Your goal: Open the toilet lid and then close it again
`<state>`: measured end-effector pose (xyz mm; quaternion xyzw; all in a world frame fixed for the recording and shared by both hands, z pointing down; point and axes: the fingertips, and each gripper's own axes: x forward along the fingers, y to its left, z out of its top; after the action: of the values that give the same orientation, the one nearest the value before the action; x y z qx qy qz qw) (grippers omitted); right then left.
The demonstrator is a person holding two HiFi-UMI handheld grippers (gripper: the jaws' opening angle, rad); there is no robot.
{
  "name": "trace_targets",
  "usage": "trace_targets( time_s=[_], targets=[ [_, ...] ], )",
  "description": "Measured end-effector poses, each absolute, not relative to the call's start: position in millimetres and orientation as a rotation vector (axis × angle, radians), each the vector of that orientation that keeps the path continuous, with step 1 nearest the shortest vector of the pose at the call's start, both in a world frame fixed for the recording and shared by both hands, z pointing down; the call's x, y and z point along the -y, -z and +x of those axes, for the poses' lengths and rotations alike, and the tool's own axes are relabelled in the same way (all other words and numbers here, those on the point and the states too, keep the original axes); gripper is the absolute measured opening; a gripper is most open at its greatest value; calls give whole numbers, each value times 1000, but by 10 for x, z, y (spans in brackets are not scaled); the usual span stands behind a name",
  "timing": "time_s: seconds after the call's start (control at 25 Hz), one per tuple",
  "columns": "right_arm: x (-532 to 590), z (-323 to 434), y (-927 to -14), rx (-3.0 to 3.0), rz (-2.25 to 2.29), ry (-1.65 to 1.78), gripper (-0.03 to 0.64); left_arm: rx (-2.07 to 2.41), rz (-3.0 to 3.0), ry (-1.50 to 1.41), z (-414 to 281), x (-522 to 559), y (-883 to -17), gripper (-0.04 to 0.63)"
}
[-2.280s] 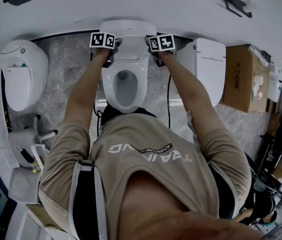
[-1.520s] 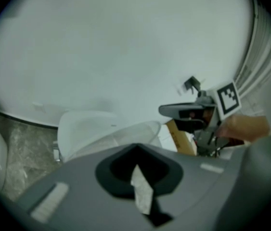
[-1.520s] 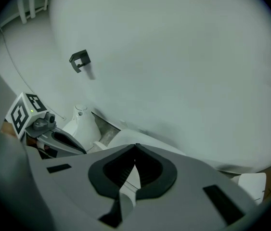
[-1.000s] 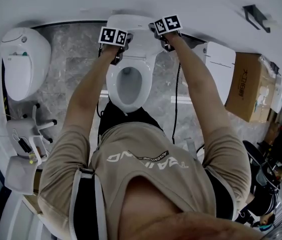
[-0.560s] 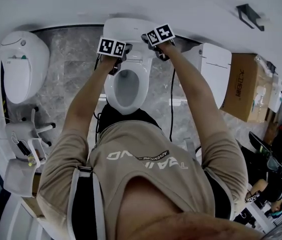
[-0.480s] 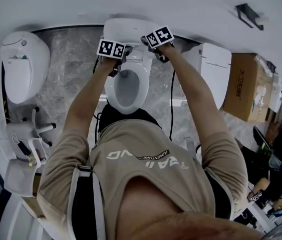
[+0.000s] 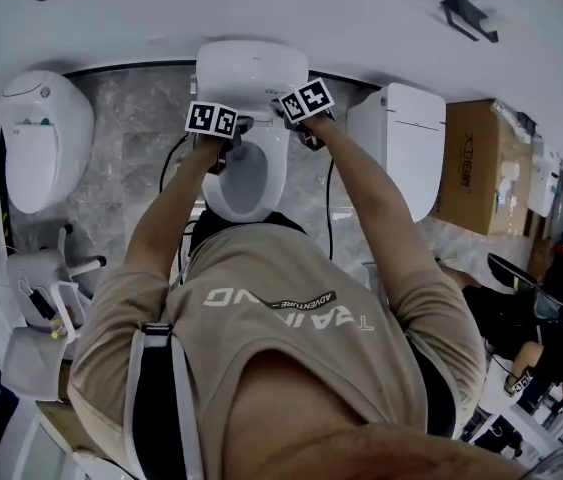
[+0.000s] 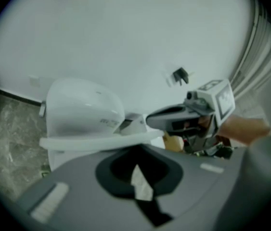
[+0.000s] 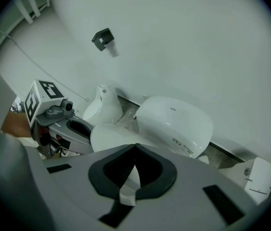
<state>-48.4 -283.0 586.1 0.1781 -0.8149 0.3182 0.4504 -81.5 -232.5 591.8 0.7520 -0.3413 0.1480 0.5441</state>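
The white toilet (image 7: pixel 251 68) stands against the wall, its seat ring (image 7: pixel 246 183) over the bowl. Its lid (image 8: pixel 101 139) hangs partway down, thin edge toward me, and shows as a rounded white slab (image 9: pixel 109 136) in the right gripper view. My left gripper (image 7: pixel 223 140) sits at the lid's left side and my right gripper (image 7: pixel 296 128) at its right side. Both sets of jaws meet, and nothing shows gripped between them. From the left gripper view (image 8: pixel 135 150) the right gripper (image 8: pixel 174 117) hovers just over the lid. The right gripper view (image 9: pixel 135 148) shows the left gripper (image 9: pixel 72 129).
A second toilet (image 7: pixel 36 138) stands at the left and a boxy white one (image 7: pixel 401 148) at the right. A cardboard box (image 7: pixel 481 163) lies farther right. A dark bracket (image 7: pixel 466 16) is on the wall. A white stool (image 7: pixel 51 288) stands at lower left.
Both grippers have come away from the wall toward me, and the lid has tilted forward with them over the bowl.
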Motion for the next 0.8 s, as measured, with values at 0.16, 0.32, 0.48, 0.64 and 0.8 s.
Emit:
trace_targets(
  time_s=[0.16,0.32,0.48,0.64,0.8],
  targets=[
    [2465,-344,-5922,1992,389,-702,14,792,1771,-369,-712,1969,-5960,5],
    [2124,-283,-6007,1988,366,-714,14,785,1764,-383,-676,1632,-6019,5],
    [1820,-169,-6087,2008,412,-807,14,787,1750,-435,-630,1314,-6119,5],
    [1461,-36,-6202,2007,400,-776,14,763,1731,-542,-573,930,-6291,5],
    [1135,67,-6325,1985,374,-770,14,735,1705,-605,-542,590,-6448,5]
  ],
)
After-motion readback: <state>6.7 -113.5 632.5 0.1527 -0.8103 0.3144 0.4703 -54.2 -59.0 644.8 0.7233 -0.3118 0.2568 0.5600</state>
